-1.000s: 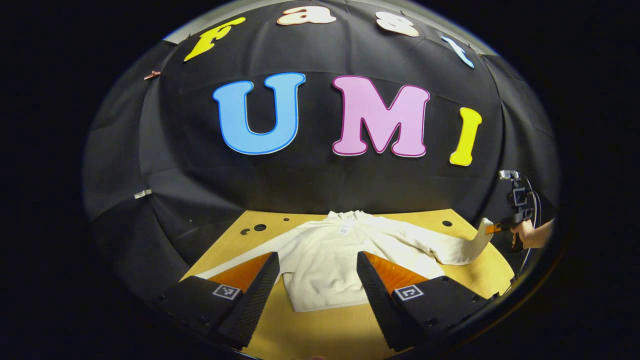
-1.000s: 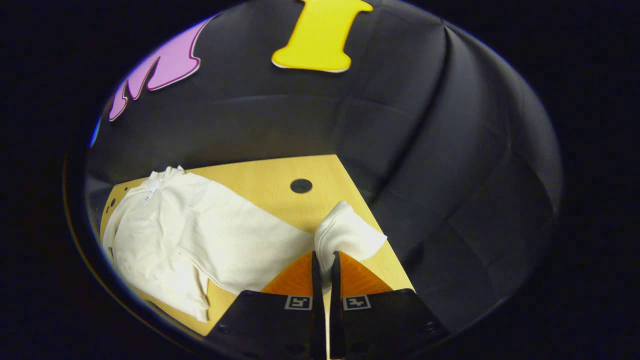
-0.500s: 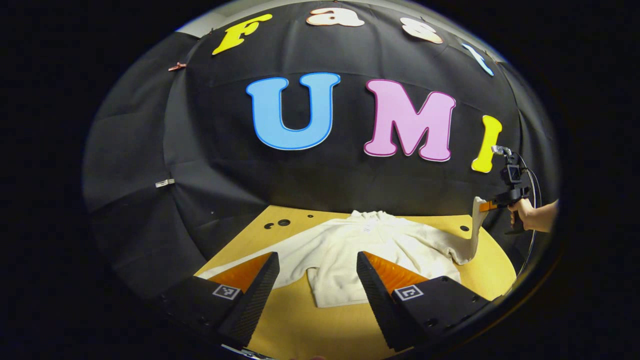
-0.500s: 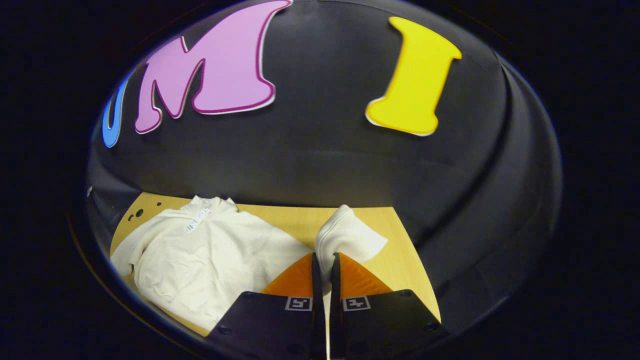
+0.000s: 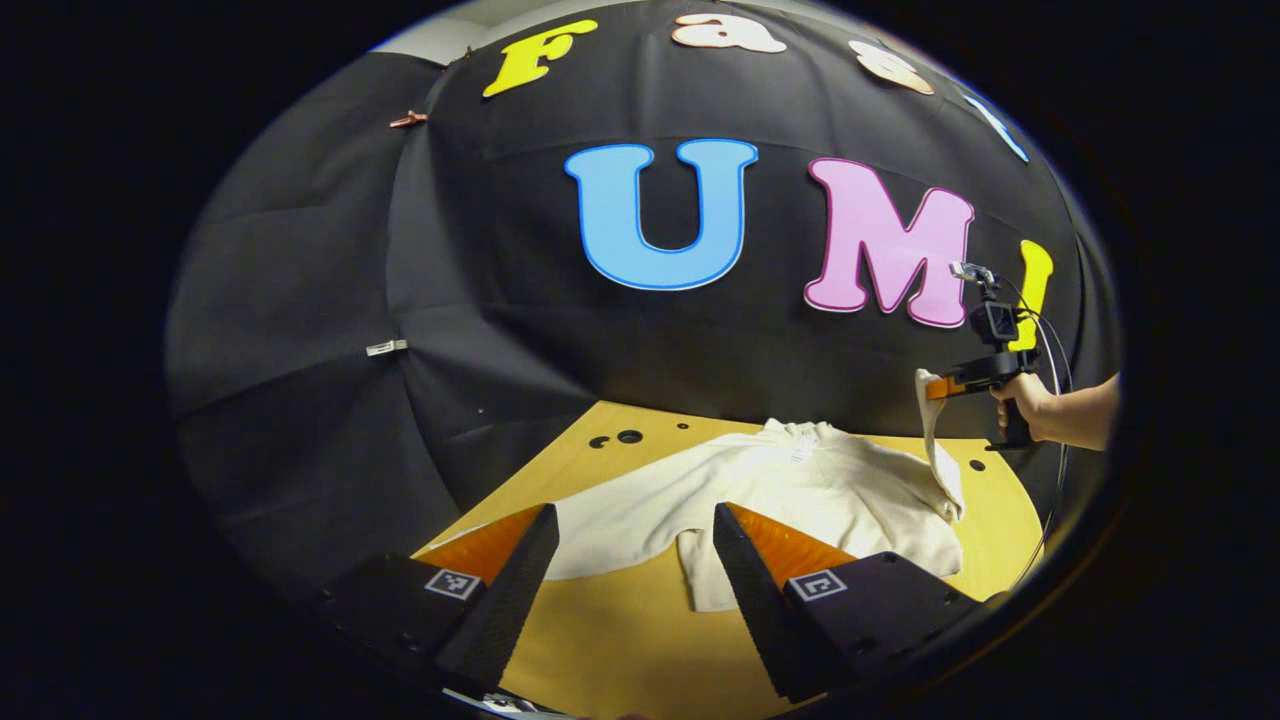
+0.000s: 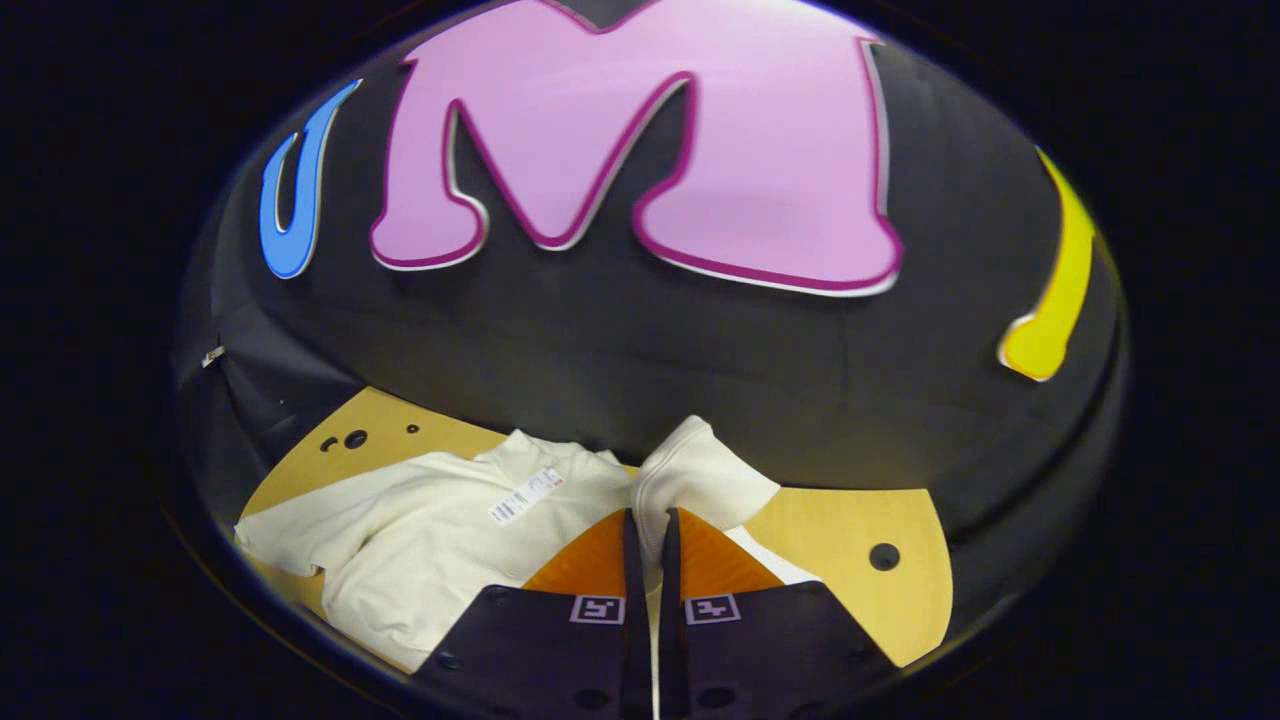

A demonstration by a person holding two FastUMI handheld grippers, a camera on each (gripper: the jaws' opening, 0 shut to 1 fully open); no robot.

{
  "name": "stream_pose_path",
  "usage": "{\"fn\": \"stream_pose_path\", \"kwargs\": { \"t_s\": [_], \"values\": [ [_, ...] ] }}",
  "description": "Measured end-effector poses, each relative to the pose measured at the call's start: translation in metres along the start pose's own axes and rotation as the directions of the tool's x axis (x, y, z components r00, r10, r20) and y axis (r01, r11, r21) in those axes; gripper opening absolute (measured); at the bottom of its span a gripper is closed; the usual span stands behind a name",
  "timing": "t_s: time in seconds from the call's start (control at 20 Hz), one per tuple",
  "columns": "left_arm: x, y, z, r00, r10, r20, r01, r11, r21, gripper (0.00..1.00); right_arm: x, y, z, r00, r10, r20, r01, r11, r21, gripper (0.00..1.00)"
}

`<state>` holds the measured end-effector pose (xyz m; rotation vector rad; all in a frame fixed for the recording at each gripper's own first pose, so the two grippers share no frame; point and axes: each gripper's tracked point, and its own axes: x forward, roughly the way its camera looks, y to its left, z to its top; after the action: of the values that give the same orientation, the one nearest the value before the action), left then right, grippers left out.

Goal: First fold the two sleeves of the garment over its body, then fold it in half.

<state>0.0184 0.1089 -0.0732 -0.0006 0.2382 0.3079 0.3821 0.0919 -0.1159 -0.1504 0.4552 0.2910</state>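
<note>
One cream garment [image 5: 800, 490] sleeve [image 6: 700, 478] (pinched between right tongs [image 6: 648, 530]) aloft

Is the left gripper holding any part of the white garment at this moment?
No, the left gripper is open, holding nothing, above the table.

Right gripper [image 6: 648, 530] raised, jaws clamped (on sleeve [image 6: 700, 480]); left gripper [image 5: 632, 560] jaws apart.

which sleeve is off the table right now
The sleeve pinched in the right gripper, hanging lifted beside the body. The other sleeve lies flat on the table.
</note>
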Motion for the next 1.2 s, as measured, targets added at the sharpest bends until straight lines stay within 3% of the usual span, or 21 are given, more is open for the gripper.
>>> {"fn": "stream_pose_path", "kwargs": {
  "t_s": [0.2,0.45,0.6,0.75,0.9,1.05,1.1,1.2],
  "values": [
    [0.010,0.027,-0.013,0.998,0.055,-0.020,-0.056,0.998,-0.026,0.96,0.039,0.083,-0.002,0.996,0.085,-0.025,-0.086,0.996,-0.032,0.07],
    [0.020,0.061,-0.036,0.992,0.114,-0.056,-0.118,0.991,-0.069,0.96,0.074,0.183,-0.041,0.981,0.178,-0.080,-0.186,0.977,-0.105,0.07],
    [0.023,0.080,-0.055,0.984,0.154,-0.088,-0.161,0.984,-0.072,0.96,0.099,0.235,-0.062,0.974,0.197,-0.114,-0.212,0.968,-0.132,0.07],
    [0.029,0.098,-0.067,0.975,0.194,-0.109,-0.203,0.976,-0.080,0.97,0.109,0.283,-0.078,0.964,0.233,-0.130,-0.249,0.961,-0.119,0.14],
    [0.043,0.114,-0.076,0.966,0.215,-0.143,-0.234,0.963,-0.135,0.97,0.108,0.323,-0.093,0.940,0.300,-0.161,-0.313,0.948,-0.063,0.29],
    [0.061,0.136,-0.077,0.955,0.255,-0.153,-0.279,0.947,-0.161,0.97,0.097,0.335,-0.096,0.934,0.322,-0.153,-0.337,0.938,-0.081,0.92],
    [0.067,0.145,-0.079,0.945,0.284,-0.161,-0.308,0.939,-0.152,0.97,0.090,0.330,-0.094,0.939,0.314,-0.143,-0.329,0.939,-0.099,0.98],
    [0.080,0.167,-0.089,0.928,0.325,-0.184,-0.354,0.922,-0.156,1.00,0.078,0.313,-0.092,0.946,0.301,-0.122,-0.315,0.941,-0.123,0.98]
  ]
}}
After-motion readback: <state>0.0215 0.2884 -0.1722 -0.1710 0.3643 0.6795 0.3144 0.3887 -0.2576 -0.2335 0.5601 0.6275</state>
